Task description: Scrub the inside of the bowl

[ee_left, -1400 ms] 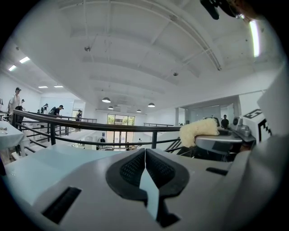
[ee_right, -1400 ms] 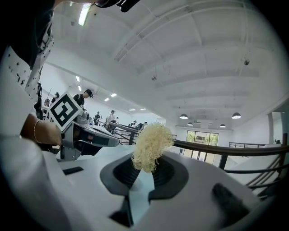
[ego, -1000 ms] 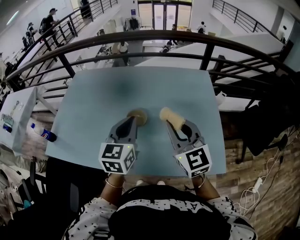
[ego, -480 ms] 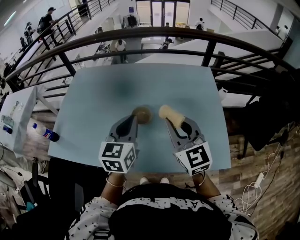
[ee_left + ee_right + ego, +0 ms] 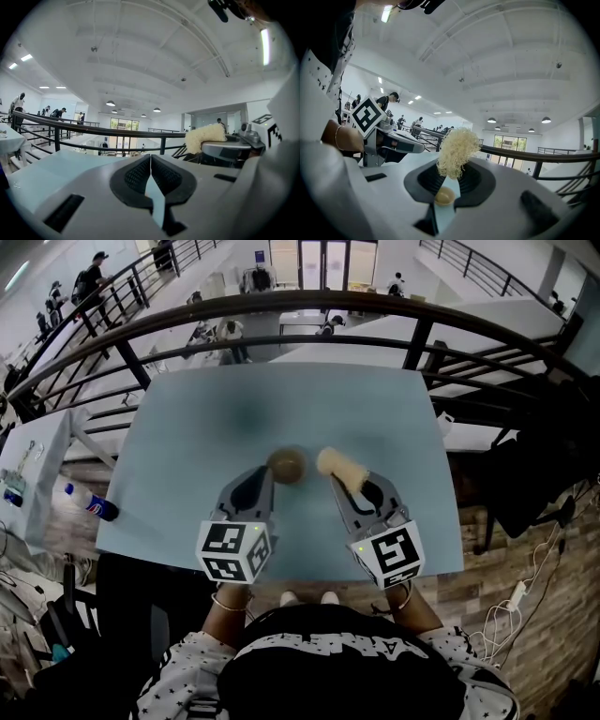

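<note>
A small tan bowl (image 5: 287, 465) stands on the light-blue table (image 5: 187, 446), just past the tip of my left gripper (image 5: 270, 472). That gripper (image 5: 150, 157) is shut with nothing between its pads, and the bowl is hidden in the left gripper view. My right gripper (image 5: 343, 481) is shut on a pale yellow fibrous scrubber (image 5: 337, 466), which sticks out beyond the jaws to the right of the bowl and apart from it. The scrubber (image 5: 457, 150) rises from between the dark pads in the right gripper view. It also shows as a tuft, the scrubber (image 5: 205, 137), in the left gripper view.
A black railing (image 5: 281, 310) runs along the table's far side, with a lower floor and people beyond. A bottle (image 5: 91, 508) lies on a lower table at the left. Dark bags and cables (image 5: 530, 493) sit at the right.
Both grippers have drawn back a little toward the table's near edge. The bowl now shows more fully beyond the left gripper's tip. The scrubber stays gripped.
</note>
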The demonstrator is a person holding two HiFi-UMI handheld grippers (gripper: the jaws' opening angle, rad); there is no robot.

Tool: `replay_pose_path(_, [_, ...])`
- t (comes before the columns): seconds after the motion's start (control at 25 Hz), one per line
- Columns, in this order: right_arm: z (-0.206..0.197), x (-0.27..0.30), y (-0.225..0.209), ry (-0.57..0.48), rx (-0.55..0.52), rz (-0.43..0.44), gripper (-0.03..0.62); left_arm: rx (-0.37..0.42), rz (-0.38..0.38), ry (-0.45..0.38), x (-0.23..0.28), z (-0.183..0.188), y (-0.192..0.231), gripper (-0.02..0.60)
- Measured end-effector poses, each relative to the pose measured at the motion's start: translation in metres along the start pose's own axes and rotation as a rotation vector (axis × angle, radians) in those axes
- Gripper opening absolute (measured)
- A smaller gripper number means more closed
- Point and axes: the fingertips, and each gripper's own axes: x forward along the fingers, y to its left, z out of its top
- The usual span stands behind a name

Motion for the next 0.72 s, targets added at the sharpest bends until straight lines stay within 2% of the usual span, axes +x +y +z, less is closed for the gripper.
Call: replay_pose_path(0.72, [0.0026, 0.0041, 0.0071, 0.005, -0.011, 0.005, 0.057, -0.011, 0.003, 0.004, -0.0051, -0.0028, 0.0064, 0.018])
